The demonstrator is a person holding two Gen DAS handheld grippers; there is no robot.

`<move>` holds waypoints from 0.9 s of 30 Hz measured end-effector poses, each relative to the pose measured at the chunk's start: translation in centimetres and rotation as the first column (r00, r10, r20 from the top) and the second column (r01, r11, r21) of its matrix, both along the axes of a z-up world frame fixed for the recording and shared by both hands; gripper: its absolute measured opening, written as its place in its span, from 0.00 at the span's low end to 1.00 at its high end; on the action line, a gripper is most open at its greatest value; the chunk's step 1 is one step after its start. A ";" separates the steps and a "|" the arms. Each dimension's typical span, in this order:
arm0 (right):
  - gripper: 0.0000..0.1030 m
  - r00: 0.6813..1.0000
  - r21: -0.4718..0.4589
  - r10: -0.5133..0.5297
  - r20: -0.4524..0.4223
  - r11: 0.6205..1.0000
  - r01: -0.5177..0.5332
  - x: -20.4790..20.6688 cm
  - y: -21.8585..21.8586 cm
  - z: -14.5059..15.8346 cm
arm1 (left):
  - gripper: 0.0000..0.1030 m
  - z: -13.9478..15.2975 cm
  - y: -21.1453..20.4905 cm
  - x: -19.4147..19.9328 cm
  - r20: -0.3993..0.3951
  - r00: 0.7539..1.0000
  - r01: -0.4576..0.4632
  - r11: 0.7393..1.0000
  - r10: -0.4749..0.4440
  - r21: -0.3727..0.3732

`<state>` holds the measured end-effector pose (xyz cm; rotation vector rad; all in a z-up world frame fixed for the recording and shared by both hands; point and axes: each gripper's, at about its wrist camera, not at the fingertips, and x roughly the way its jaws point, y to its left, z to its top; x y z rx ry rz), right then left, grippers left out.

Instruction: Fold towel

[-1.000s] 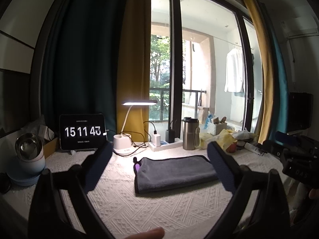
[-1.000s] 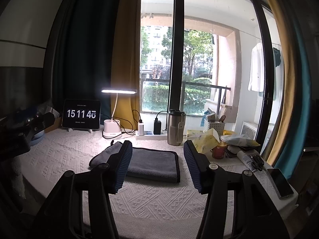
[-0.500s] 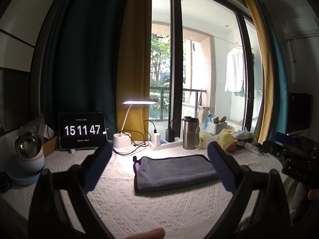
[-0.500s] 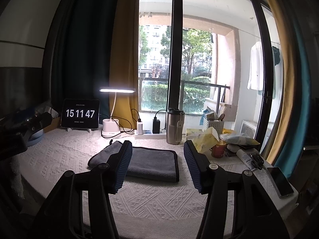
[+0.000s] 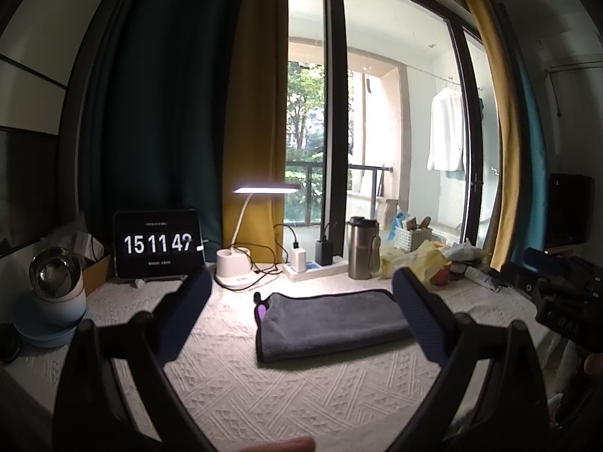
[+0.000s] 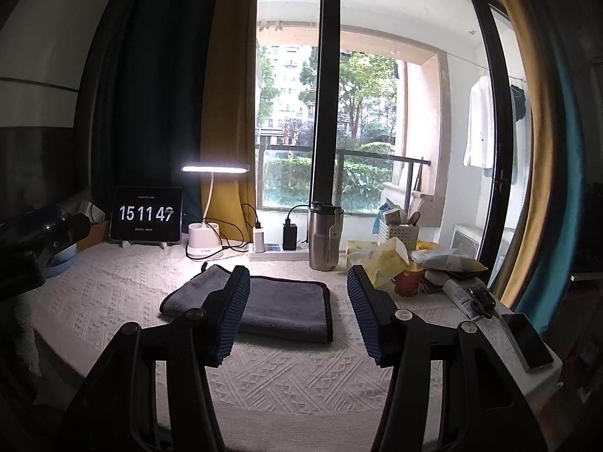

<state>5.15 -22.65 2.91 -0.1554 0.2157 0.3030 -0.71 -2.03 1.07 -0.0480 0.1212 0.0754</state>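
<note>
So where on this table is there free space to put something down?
Bare tablecloth lies in front of the folded towel, and also left of it, toward the clock tablet. The right end is crowded: tumbler, tissue pack, tube, phone. Cables clutter the lamp base.

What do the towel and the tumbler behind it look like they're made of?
Towel: soft, matte grey cloth, probably microfiber, given its plush nap and dark stitched edging. Tumbler: apparently brushed stainless steel, with a dull metallic sheen on its body, topped by a dark lid, likely plastic.
</note>
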 end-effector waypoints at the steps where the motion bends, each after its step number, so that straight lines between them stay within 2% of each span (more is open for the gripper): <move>1: 0.55 1.000 -0.001 0.000 -0.001 1.000 0.000 0.0 0.0 0.0 | 0.95 0.0 0.0 0.0 0.001 1.000 -0.001 1.000 0.001 -0.001; 27: 0.55 1.000 -0.002 0.000 -0.004 1.000 0.000 0.1 0.0 -0.1 | 0.95 0.0 0.0 0.1 0.004 1.000 -0.002 1.000 0.002 -0.010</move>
